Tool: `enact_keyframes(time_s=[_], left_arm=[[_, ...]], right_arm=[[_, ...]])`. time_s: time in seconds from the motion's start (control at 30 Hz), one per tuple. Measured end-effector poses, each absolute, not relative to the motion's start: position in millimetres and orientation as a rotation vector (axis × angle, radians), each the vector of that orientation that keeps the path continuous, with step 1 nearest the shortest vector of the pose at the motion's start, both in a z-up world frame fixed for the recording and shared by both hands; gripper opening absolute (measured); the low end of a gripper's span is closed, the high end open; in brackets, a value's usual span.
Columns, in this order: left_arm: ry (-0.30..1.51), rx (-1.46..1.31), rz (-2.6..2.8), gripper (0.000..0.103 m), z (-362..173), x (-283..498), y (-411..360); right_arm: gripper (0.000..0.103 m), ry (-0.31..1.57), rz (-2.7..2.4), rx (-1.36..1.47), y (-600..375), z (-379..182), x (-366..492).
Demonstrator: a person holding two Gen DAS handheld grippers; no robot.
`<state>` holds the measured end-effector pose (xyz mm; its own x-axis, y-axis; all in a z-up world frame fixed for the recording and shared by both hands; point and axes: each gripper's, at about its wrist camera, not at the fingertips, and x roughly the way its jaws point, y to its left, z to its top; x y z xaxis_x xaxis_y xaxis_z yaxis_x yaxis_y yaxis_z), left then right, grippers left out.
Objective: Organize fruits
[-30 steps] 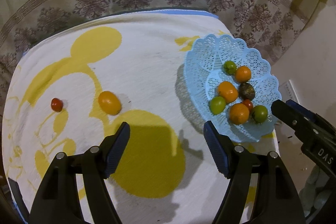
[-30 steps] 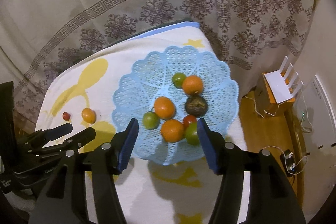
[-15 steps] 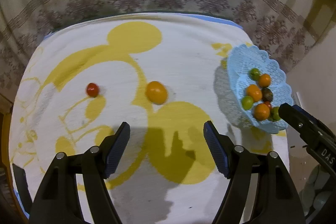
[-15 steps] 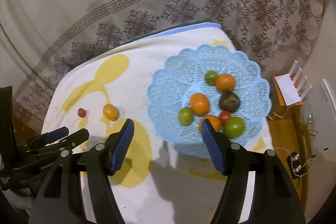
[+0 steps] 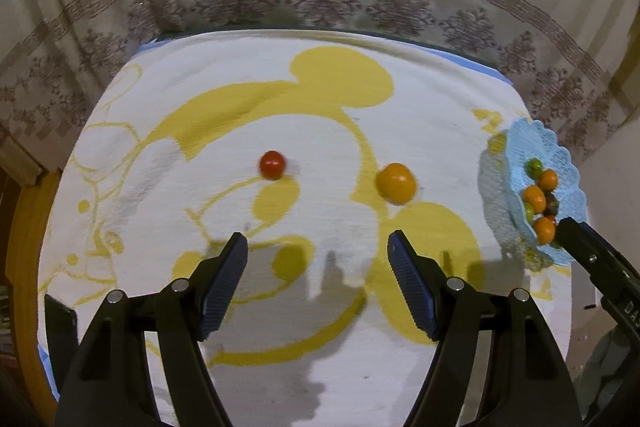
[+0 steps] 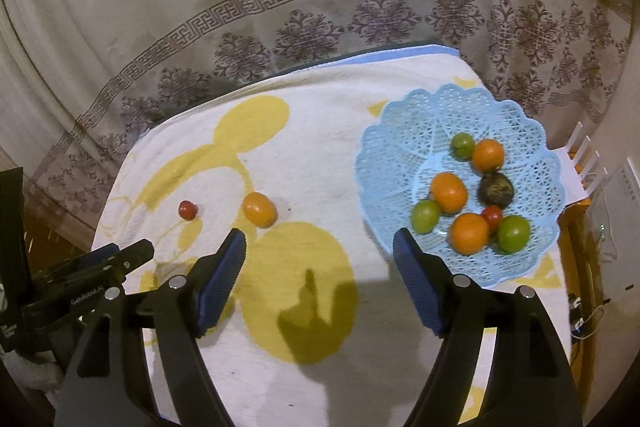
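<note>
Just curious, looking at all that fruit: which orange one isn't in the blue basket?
The orange fruit lying alone on the towel, beside the small red tomato. The other three orange ones sit inside the blue basket.

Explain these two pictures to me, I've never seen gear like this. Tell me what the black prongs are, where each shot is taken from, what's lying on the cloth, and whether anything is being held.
The black prongs are two-finger claws, and a person holds one in each hand. Each claw carries a wide-angle camera looking forward along its fingers.

One picture looks out over the left claw, the other over the right claw; each also catches the other claw at its edge.

On the white cloth with a yellow cartoon print lie a small red tomato and an orange round fruit, both loose. A light blue lacy plastic basket sits to the right, holding orange, green, red and one dark fruit.

Nothing is held. The left claw is open and empty; the right claw's jaws are opening, with nothing between them.
</note>
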<state>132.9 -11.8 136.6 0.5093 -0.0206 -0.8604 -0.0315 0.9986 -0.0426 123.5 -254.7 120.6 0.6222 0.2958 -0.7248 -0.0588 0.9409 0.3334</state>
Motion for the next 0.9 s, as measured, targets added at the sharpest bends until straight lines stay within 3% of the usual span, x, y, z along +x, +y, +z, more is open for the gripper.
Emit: enact_keyframes(time_s=[0.9], left_arm=[[1.114, -0.037, 0.004, 0.072, 78, 210, 47]], right_arm=[[0.078, 0.97, 0.163, 0.284, -199, 83, 139]])
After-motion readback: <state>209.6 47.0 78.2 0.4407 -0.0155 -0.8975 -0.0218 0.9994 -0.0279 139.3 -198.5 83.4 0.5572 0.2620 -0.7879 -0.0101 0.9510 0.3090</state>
